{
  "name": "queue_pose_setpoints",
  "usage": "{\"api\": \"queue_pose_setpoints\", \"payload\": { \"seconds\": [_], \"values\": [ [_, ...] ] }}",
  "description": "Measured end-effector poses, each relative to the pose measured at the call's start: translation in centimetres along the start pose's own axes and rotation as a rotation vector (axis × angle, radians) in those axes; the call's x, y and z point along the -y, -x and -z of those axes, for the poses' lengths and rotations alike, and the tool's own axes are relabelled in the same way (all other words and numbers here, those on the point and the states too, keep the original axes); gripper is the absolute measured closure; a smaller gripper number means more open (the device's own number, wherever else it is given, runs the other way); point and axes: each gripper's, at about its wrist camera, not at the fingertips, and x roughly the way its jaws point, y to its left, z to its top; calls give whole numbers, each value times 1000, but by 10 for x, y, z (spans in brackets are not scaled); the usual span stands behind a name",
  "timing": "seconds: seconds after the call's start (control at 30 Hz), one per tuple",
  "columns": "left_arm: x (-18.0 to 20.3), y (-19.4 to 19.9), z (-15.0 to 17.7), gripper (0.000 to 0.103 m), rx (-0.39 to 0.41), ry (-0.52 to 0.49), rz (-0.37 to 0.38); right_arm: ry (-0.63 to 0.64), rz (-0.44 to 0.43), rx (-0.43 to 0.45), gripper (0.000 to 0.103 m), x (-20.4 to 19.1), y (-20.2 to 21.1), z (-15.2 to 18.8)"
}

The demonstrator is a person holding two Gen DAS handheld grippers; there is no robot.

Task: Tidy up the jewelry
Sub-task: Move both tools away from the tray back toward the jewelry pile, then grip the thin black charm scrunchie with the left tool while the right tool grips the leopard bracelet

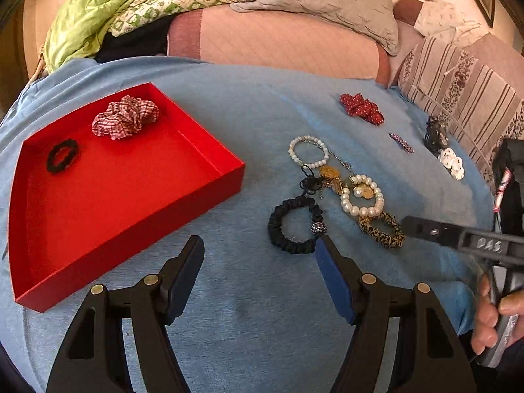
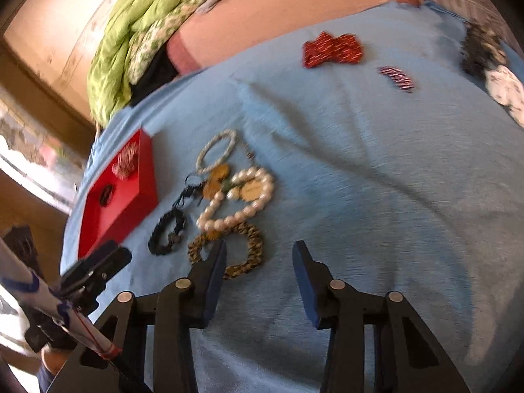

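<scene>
Jewelry pile (image 1: 340, 193) lies on blue cloth (image 1: 249, 311); both grippers' fingers spread, empty.

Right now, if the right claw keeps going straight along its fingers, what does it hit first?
Probably the leopard-print scrunchie: the right claw's left finger already overlaps its edge. The rest of the open gap faces the bare blue cloth. The blur leaves depth uncertain.

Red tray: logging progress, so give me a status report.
Left gripper open, empty. Right gripper open, empty, beside leopard scrunchie. Red tray holds checked scrunchie, black hair tie. Pile tangled.
</scene>
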Motion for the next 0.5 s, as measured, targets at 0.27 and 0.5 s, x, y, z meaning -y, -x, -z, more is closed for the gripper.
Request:
{"api": "queue_pose_setpoints", "payload": {
  "seconds": [0.27,0.5],
  "values": [
    [0,-14,-3,33,-29,5,-2,202,232,20,96,-22,-8,4],
    [11,-36,-9,38,-59,-18,-31,98,140,177,96,9,42,-7]
  ]
}}
